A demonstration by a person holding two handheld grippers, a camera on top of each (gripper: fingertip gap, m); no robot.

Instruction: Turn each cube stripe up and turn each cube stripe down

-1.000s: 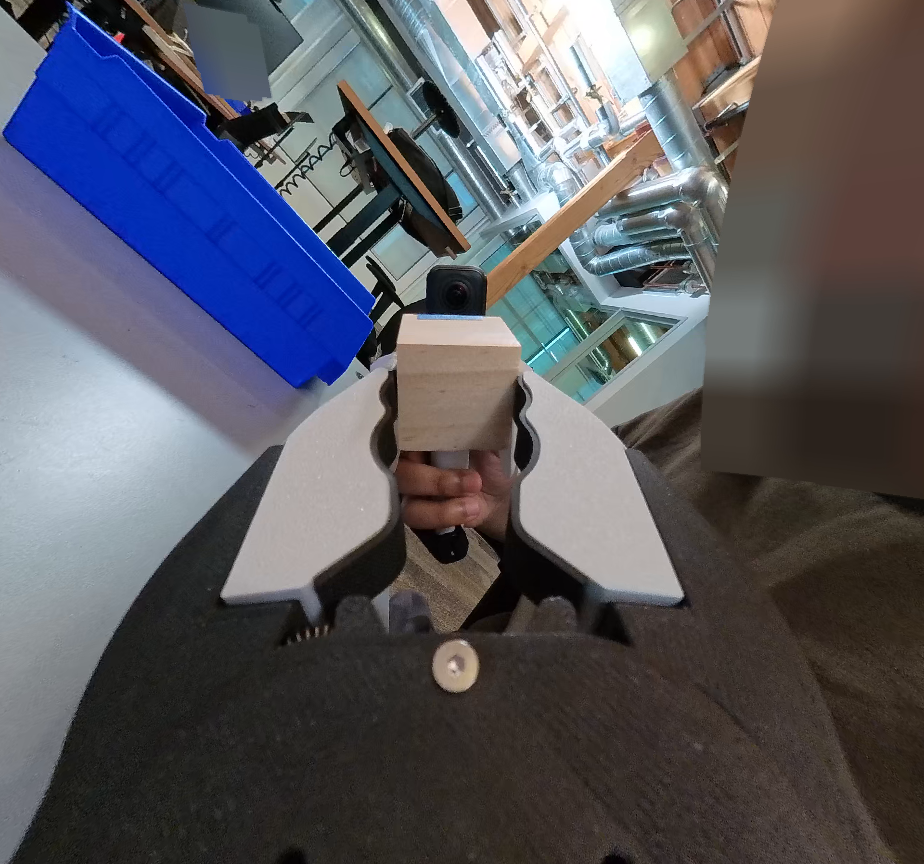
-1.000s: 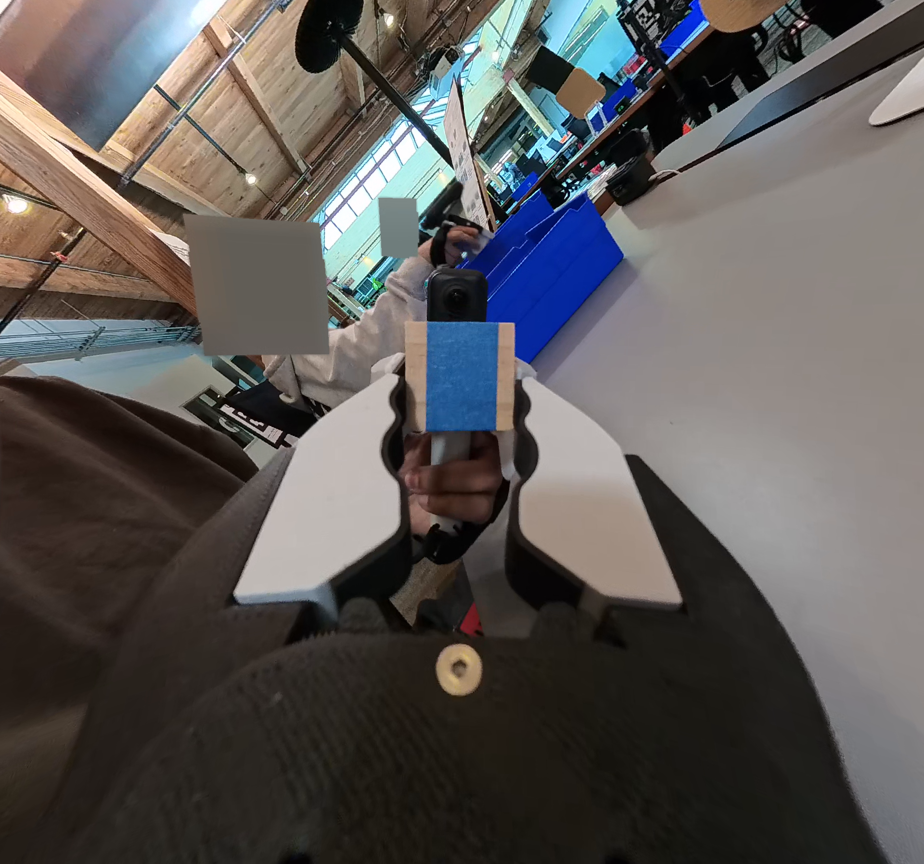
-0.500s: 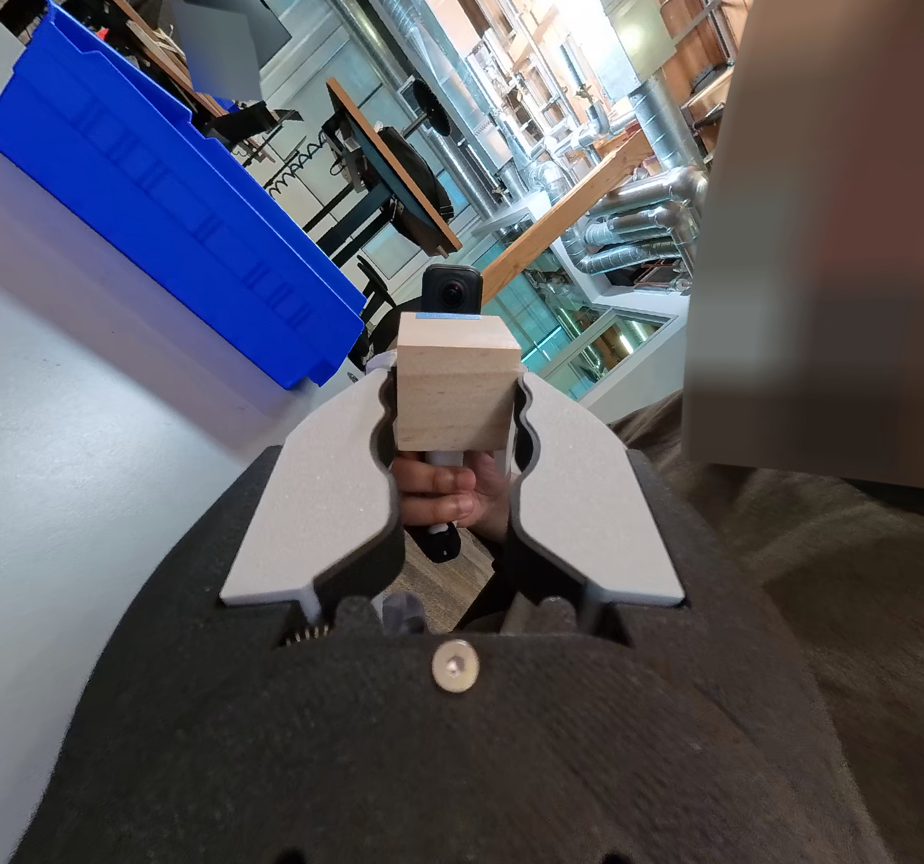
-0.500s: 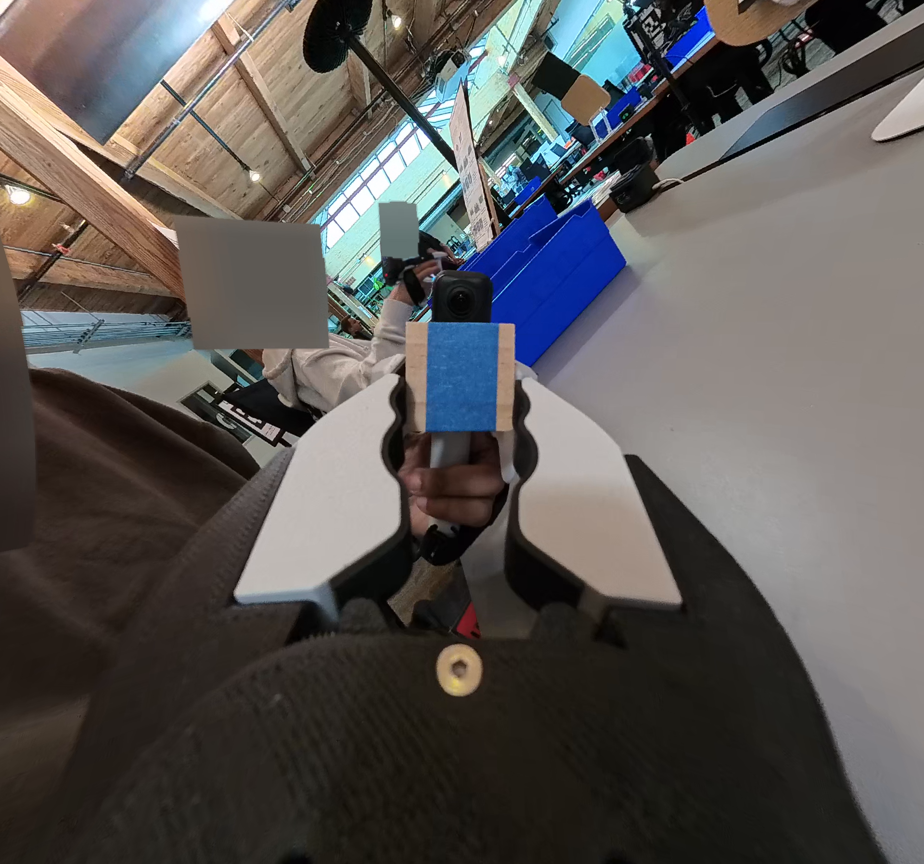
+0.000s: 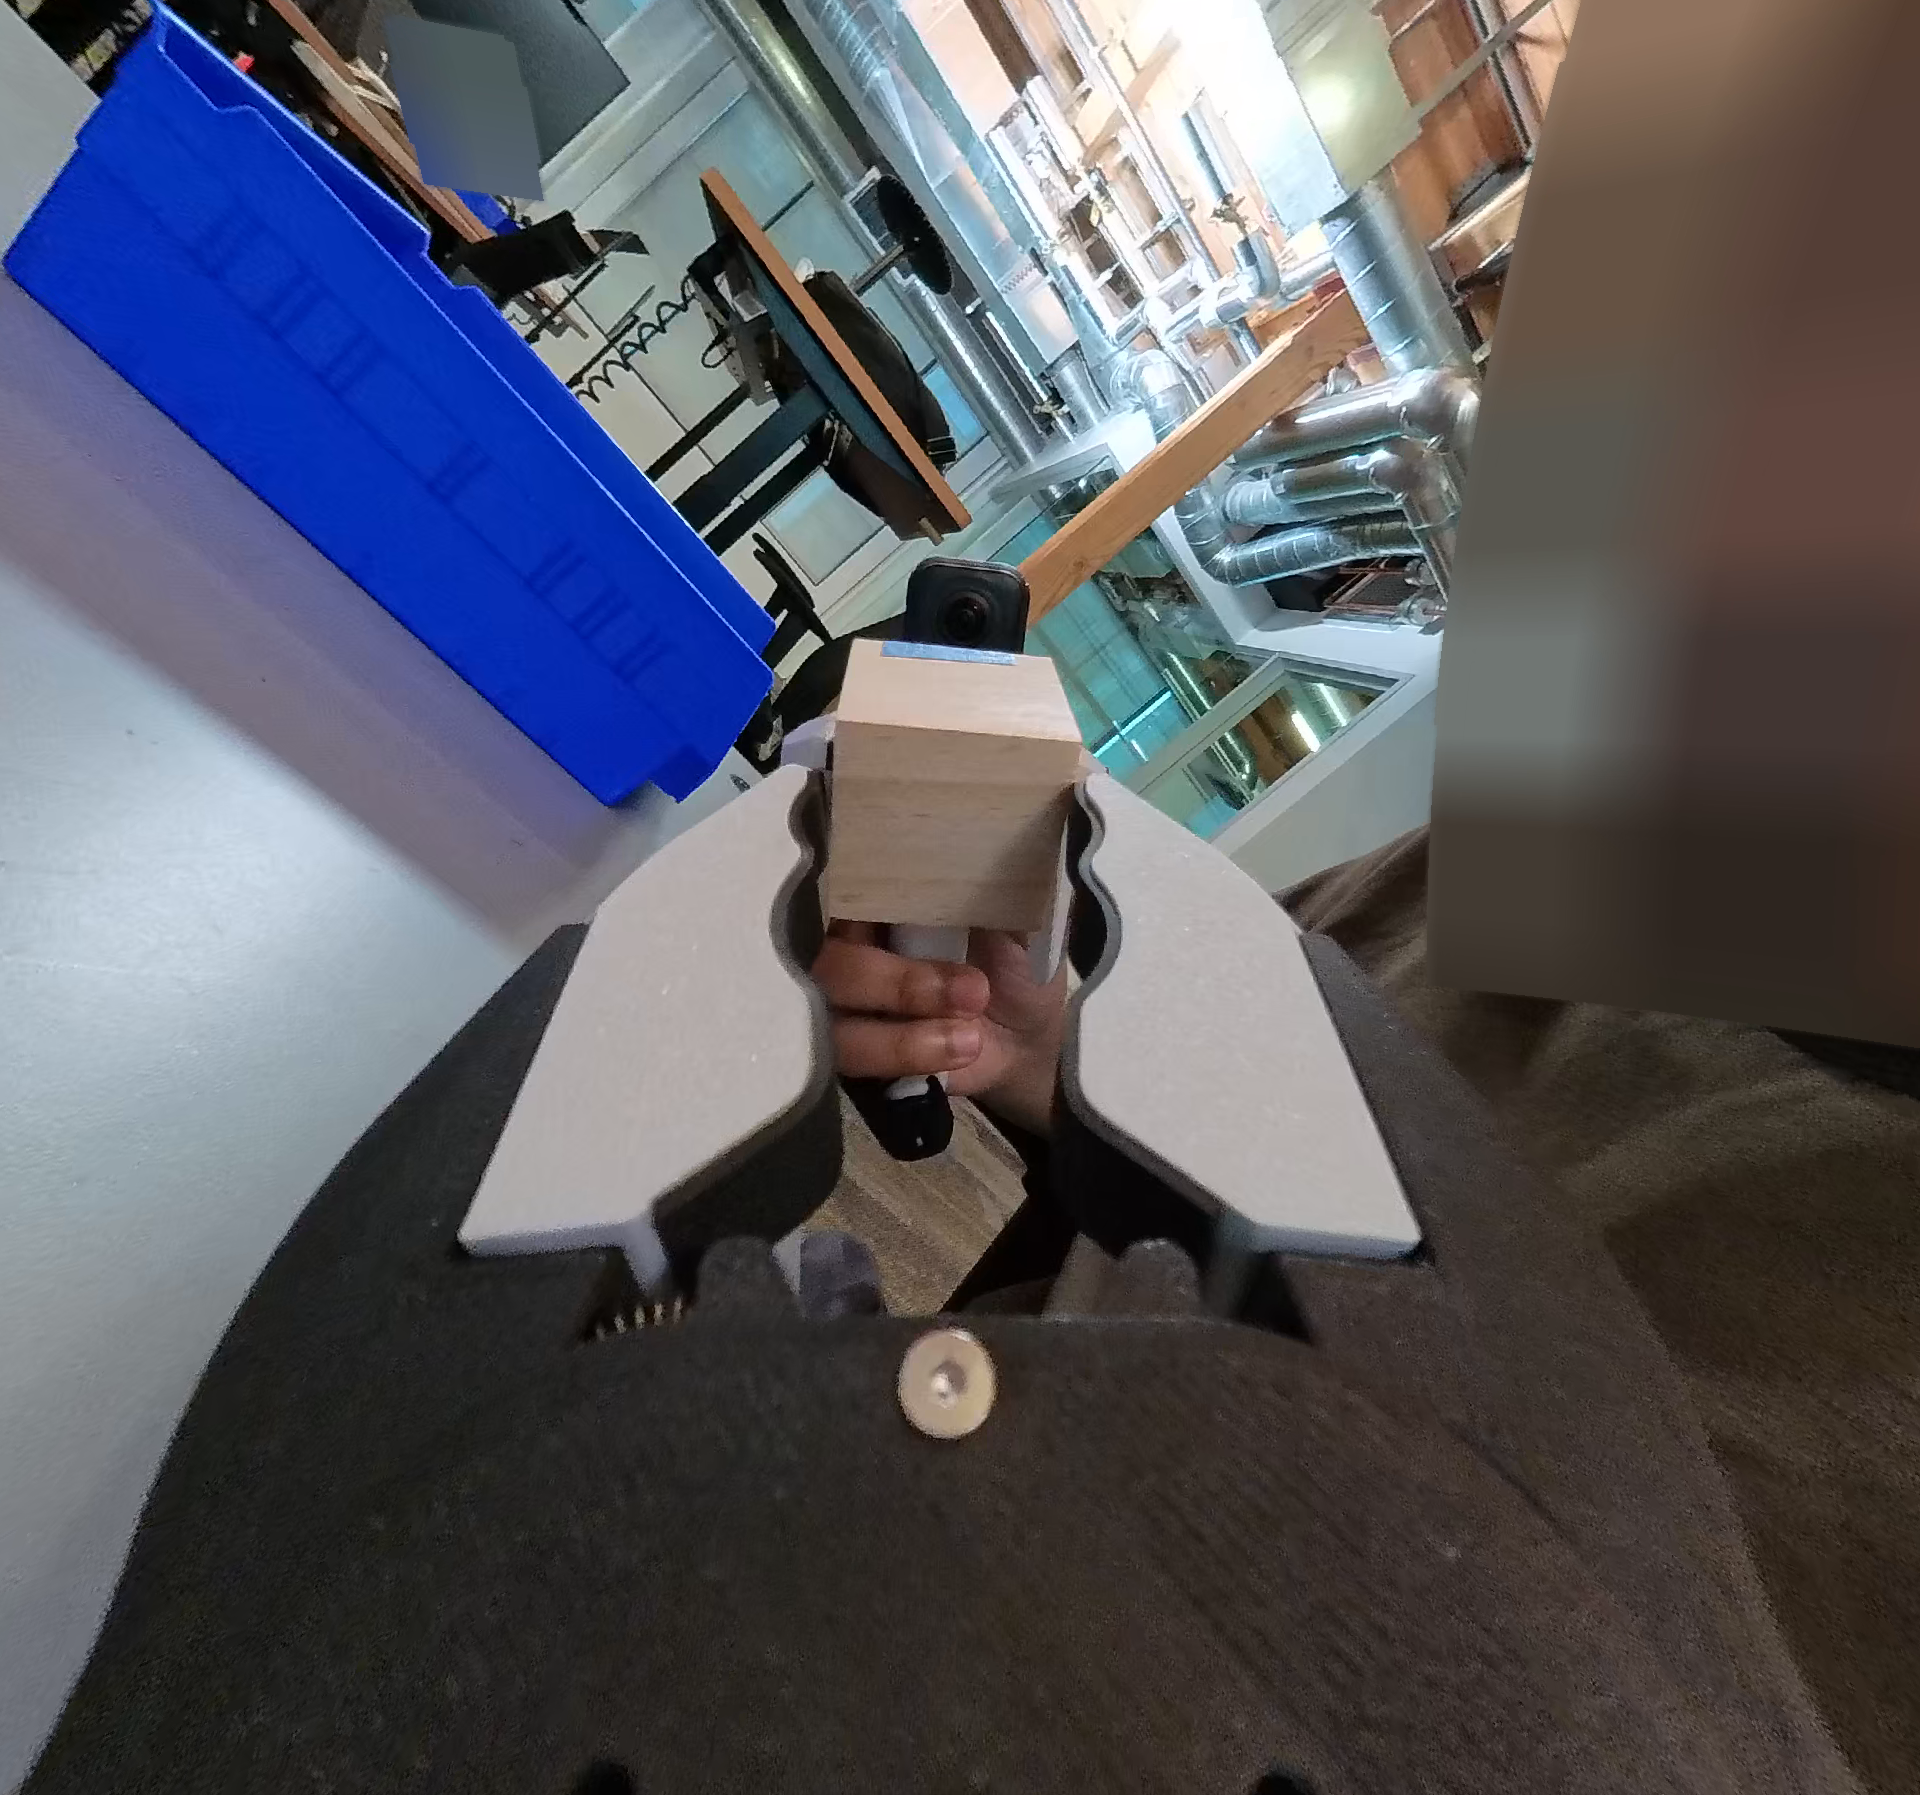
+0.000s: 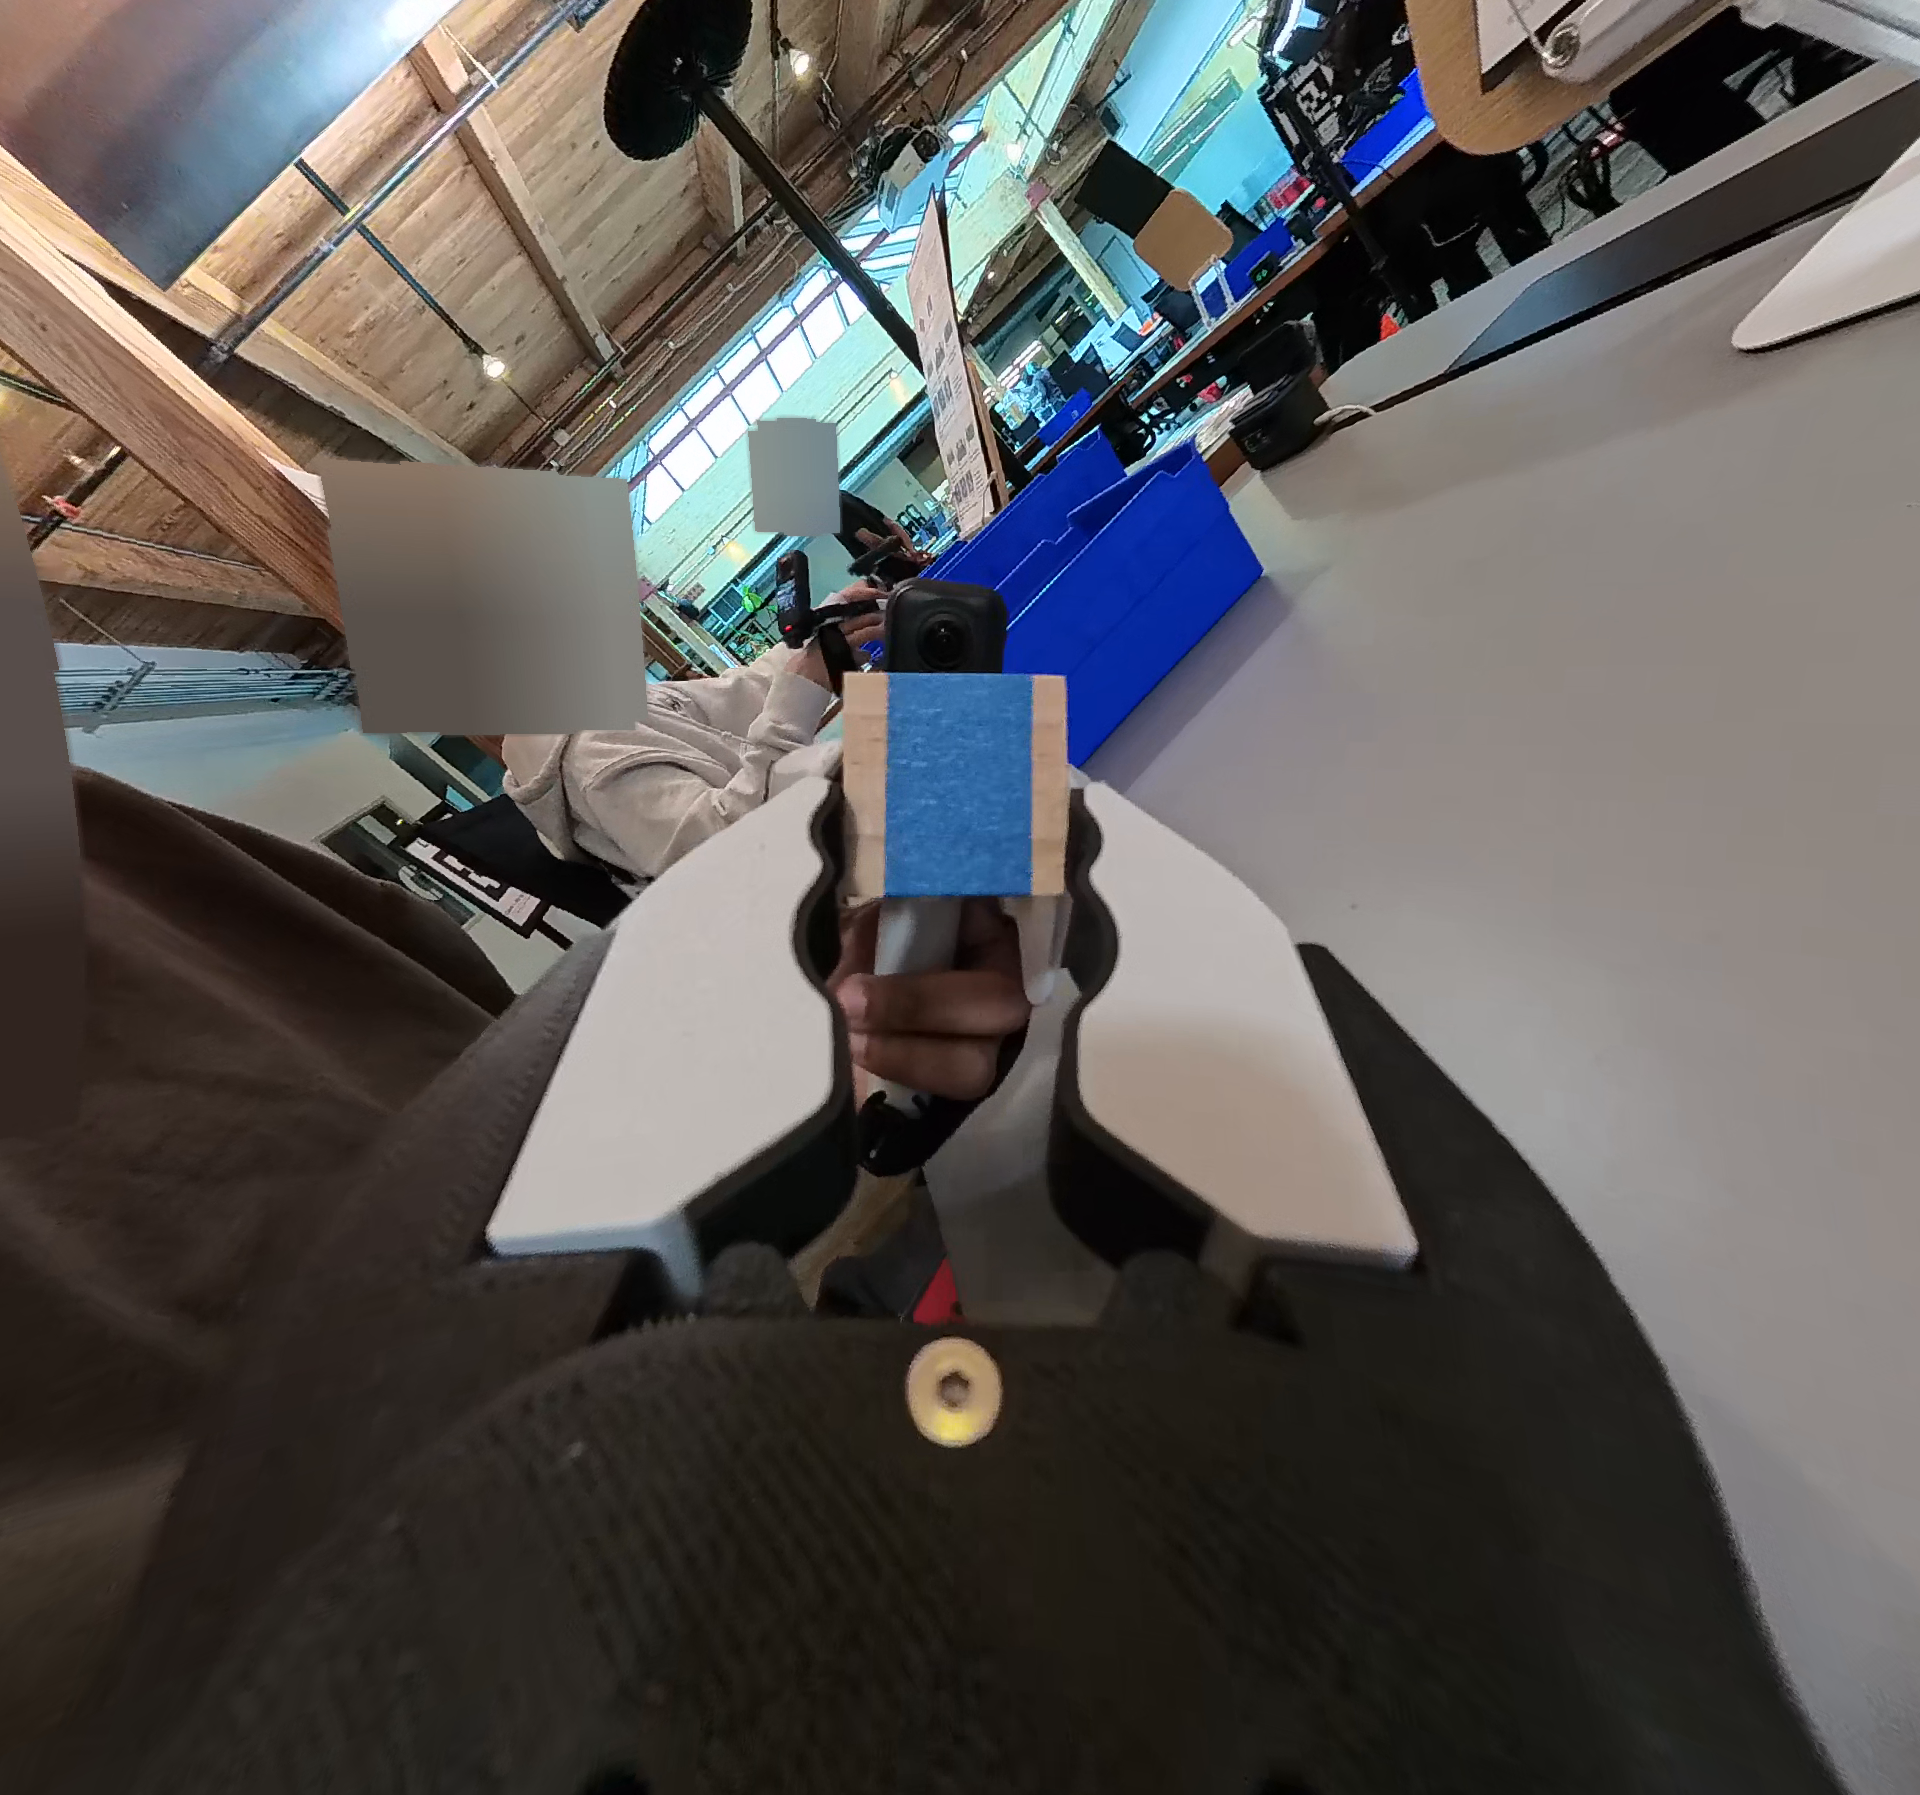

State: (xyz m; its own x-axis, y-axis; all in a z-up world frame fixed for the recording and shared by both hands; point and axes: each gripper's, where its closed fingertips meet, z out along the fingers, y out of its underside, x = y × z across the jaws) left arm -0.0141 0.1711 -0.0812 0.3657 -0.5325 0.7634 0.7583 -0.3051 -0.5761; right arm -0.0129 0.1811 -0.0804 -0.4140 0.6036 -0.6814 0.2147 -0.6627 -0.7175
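Grey table (image 5: 156, 914) running under both tools, blue bin (image 5: 364, 415) at its far edge. Cube (image 5: 951, 831) hanging in the air short of the bin. Right gripper (image 6: 954, 810) clamping it, blue stripe (image 6: 956, 841) facing its camera as before. Left gripper (image 5: 951, 810) now seeing more of the top face; grip unclear, probably loosening for handover.

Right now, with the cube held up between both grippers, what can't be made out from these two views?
- Stripe on the cube: left wrist view shows only a blue sliver at the far edge; the plain face hides the rest.
- Grip: neither view settles whether the left gripper or right gripper actually clamps the cube.
- Blue bin contents: its wall hides them, both views.
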